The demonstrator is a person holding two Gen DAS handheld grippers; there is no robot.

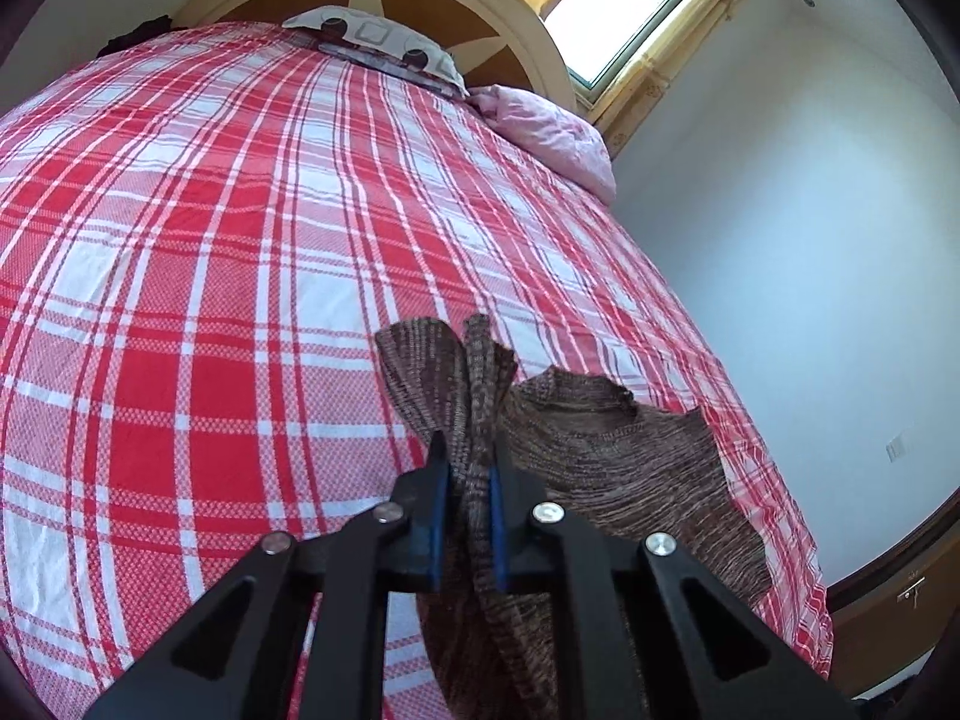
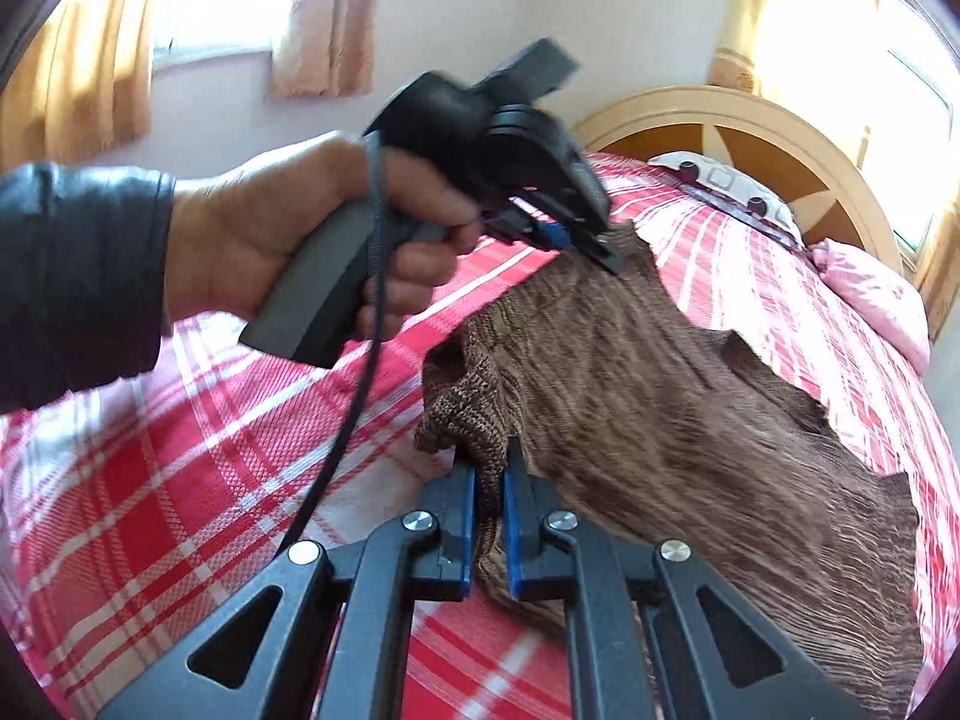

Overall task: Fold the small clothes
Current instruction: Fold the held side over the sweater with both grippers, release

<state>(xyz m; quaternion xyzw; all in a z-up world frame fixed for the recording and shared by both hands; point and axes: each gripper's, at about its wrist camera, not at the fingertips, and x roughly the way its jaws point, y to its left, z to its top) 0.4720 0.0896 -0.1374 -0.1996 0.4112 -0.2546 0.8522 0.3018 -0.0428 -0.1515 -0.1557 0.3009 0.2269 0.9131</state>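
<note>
The left claw (image 1: 469,468) is clamped on a bunched edge of the brown knitted garment (image 2: 690,408), which lies on the red checked bed (image 1: 180,300). The right claw (image 2: 491,480) is clamped on another edge of it.

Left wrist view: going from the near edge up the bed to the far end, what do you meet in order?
Left gripper shut on the brown knit garment → open stretch of red plaid bedspread → patterned pillow and pink bedding at the far end → round headboard → window.
</note>
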